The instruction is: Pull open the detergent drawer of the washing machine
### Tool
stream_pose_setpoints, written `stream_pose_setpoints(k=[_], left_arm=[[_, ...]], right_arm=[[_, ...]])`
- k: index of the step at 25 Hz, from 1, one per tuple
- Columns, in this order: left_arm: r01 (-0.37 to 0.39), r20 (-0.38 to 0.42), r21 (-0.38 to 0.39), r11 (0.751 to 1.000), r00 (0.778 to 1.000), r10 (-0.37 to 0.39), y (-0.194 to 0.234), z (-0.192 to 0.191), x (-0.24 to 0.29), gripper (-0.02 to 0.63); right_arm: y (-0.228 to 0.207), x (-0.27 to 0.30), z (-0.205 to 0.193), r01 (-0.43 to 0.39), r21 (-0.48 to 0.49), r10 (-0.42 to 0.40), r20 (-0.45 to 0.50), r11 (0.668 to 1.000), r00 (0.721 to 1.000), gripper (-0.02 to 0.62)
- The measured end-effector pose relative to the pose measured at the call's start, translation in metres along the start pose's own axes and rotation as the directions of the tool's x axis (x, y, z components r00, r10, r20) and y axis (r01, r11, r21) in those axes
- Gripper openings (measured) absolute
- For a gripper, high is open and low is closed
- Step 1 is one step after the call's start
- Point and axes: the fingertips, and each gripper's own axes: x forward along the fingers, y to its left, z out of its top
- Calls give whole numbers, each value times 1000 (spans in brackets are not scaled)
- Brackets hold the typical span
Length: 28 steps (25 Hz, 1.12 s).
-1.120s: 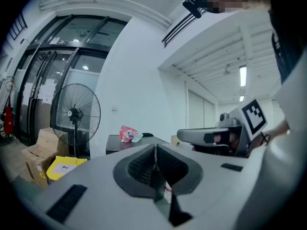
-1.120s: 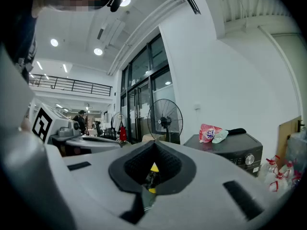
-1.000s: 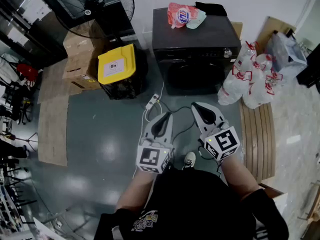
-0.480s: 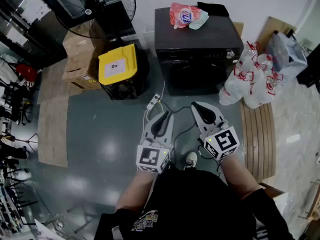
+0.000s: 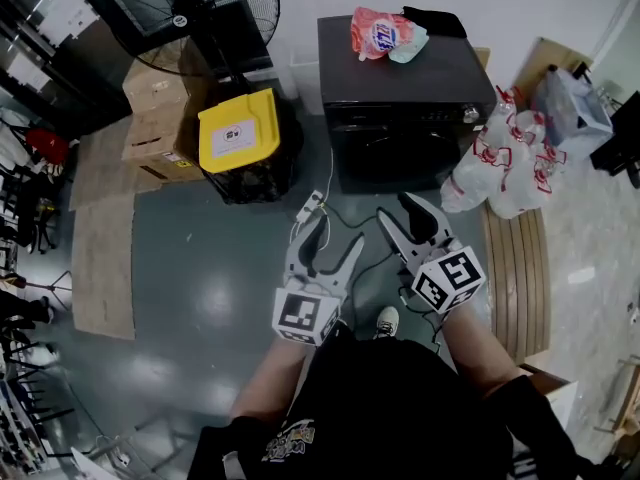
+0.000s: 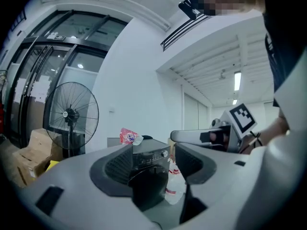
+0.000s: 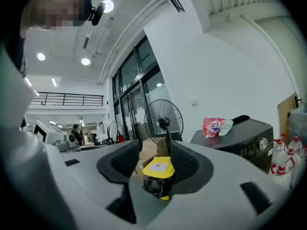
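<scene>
The black washing machine (image 5: 400, 88) stands against the far wall with a pink detergent bag (image 5: 378, 33) on its lid. Its control strip (image 5: 400, 116) runs dark along the top of the front, and I cannot make out the drawer on it. Both grippers hover level above the floor, well short of the machine. My left gripper (image 5: 335, 236) has its jaws opening wide, with nothing between them. The jaws of my right gripper (image 5: 398, 210) are opening less far, also empty. The left gripper view looks between the jaws (image 6: 152, 169) at the washing machine (image 6: 151, 159).
A black bin with a yellow lid (image 5: 237, 138) stands left of the machine, with cardboard boxes (image 5: 160, 108) and a floor fan (image 5: 200, 3) beyond. A power strip and cable (image 5: 308, 205) lie on the floor ahead. Packs of water bottles (image 5: 500, 163) and a wooden bench (image 5: 515, 258) are at the right.
Both grippers were shut and now have their jaws apart, the left far wider. Both have shifted a little toward the washing machine.
</scene>
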Motion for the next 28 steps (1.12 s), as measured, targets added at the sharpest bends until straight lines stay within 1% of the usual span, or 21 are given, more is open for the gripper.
stream_pose_setpoints(k=[6,9,17,20,23,28], left_arm=[[27,-11,1,1000,1000,-27,36,7,-3,265],[49,-1,11,999,999,-49,55,5,-5,270],[88,-2,10,996,996,-88,107,2,-11,272],[99,-13,16,995,995,-99,123,2,-14,272],[96,-5,31,995,995,-96,135,0,-15,272],[91,-32,3,996,995,-91,147,1,-11,272]], right_arm=[[2,34,-6,37,86,-38,13,996,999,245],[4,51,-10,55,131,-57,15,990,998,259],[8,101,-27,105,231,-111,12,967,994,270],[8,116,-32,120,275,-131,21,954,991,273],[4,127,-37,127,343,-148,35,931,988,279],[-12,144,-47,125,421,-158,44,898,986,295]])
